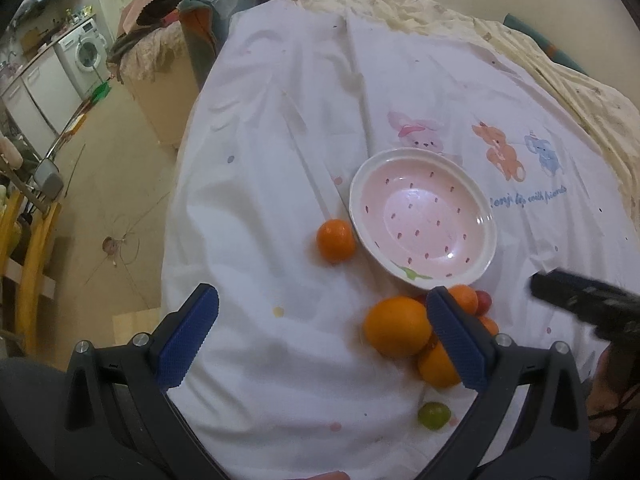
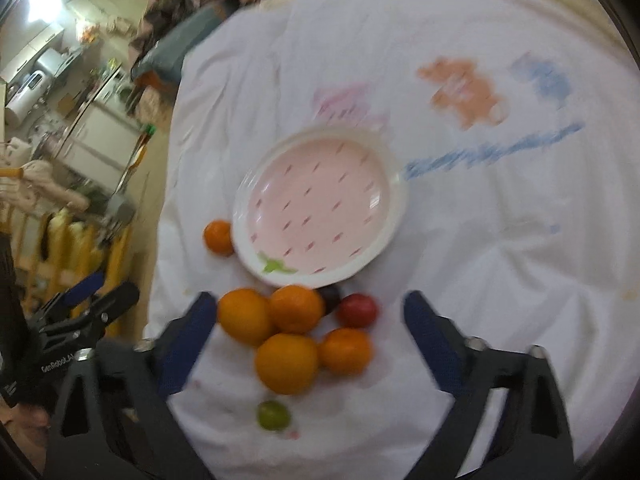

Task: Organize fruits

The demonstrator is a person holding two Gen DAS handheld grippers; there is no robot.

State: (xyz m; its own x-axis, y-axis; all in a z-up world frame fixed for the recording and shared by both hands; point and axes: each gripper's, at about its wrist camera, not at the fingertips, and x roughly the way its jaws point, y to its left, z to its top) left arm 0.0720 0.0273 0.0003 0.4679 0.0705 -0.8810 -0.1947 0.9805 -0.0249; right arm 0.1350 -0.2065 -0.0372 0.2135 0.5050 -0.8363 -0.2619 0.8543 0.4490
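A pink plate (image 1: 424,184) (image 2: 320,148) with a white rim lies empty on a white cloth. A small orange (image 1: 335,240) (image 2: 218,237) lies alone at its left rim. A cluster of oranges (image 1: 397,326) (image 2: 286,362) lies in front of the plate, with a red fruit (image 2: 357,310) (image 1: 484,302) and a dark one (image 2: 331,298). A green fruit (image 1: 433,415) (image 2: 273,415) lies nearest me. My left gripper (image 1: 322,316) is open above the cloth, left of the cluster. My right gripper (image 2: 310,322) is open around the cluster, holding nothing.
The white cloth (image 1: 280,140) with cartoon animal prints covers the surface; its left edge drops to the floor (image 1: 112,184). Yellow wooden furniture (image 1: 36,240) and a washing machine (image 1: 84,50) stand at the left. The right gripper shows in the left wrist view (image 1: 584,304).
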